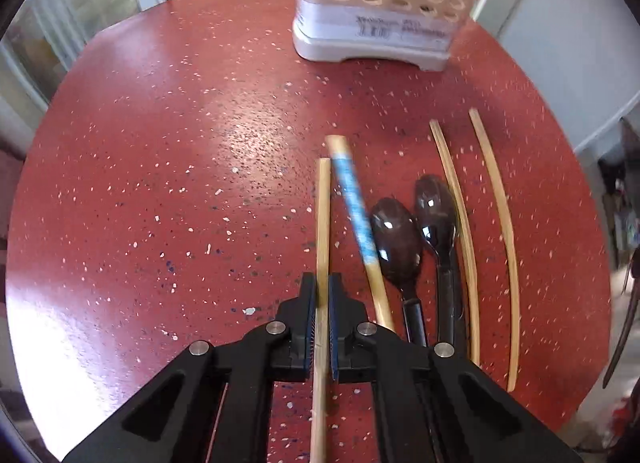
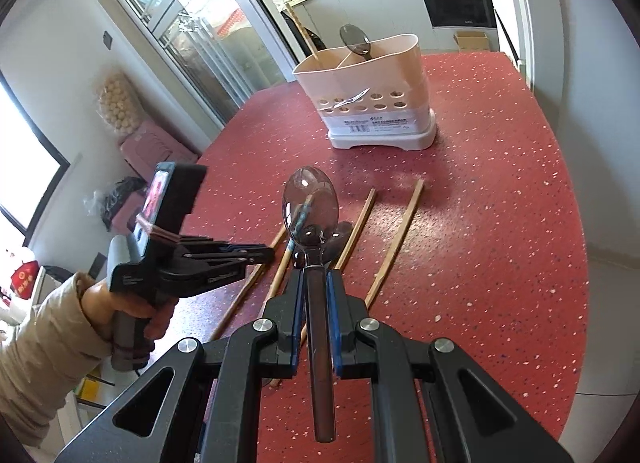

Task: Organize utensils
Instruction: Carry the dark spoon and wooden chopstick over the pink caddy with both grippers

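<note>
L gripper jaws pinching plain chopstick; R gripper pinching spoon. Lifting chopstick level toward holder at 12 o'clock seems best.

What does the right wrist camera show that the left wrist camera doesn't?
Only the right wrist view shows the right tongs shut on a translucent brown plastic spoon, the top of the cream plastic utensil holder with a spoon and chopstick inside, and the person's hand.

Only the left wrist view shows the left tongs closed around a plain bamboo chopstick.

Both show the red speckled table, holder and loose chopsticks.
</note>
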Available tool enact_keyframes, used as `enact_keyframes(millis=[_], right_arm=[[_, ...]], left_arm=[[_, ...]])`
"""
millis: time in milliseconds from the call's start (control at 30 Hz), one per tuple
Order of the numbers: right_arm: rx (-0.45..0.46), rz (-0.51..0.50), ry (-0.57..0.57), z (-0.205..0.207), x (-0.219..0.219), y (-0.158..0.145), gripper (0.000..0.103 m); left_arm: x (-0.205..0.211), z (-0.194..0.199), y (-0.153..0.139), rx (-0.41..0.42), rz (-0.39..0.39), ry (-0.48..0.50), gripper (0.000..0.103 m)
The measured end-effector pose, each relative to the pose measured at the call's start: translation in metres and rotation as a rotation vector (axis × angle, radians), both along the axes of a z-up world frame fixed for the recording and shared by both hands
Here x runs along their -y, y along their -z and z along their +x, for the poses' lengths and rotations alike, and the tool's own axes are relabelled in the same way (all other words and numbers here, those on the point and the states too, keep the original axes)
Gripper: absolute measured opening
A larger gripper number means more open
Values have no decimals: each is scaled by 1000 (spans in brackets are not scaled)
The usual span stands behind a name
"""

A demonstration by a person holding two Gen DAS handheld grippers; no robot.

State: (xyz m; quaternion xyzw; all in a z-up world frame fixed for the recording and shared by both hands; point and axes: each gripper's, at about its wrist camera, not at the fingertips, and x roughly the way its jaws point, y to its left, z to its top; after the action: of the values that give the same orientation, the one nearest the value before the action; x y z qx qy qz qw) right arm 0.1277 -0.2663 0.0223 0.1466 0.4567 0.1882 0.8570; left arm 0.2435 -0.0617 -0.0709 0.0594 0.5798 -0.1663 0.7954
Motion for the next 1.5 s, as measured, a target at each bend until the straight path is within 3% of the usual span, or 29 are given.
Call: enact_keyframes(millis=[267, 467, 633, 833, 1133, 1300, 1500], right_arm=[[26, -12, 43, 8, 11, -5, 13], [71, -6, 66, 20, 18, -19, 13], [137, 0, 85, 42, 24, -42, 13], [220, 11, 103, 84, 30, -70, 13], [336, -2, 110, 170, 27, -99, 13], [379, 13, 135, 212, 30, -100, 13], [419, -15, 143, 248, 24, -79, 13]], left_arm=[[-41, -45, -39, 199, -170, -108, 35], [-51, -63, -95, 336, -279, -164, 35], [-50, -57, -136, 420, -336, -173, 35], [-38, -13, -185, 537, -395, -179, 35], [-12, 76, -237, 680, -452, -186, 35], [2, 121, -236, 739, -453, -205, 35], [16, 151, -219, 779, -431, -227, 35]])
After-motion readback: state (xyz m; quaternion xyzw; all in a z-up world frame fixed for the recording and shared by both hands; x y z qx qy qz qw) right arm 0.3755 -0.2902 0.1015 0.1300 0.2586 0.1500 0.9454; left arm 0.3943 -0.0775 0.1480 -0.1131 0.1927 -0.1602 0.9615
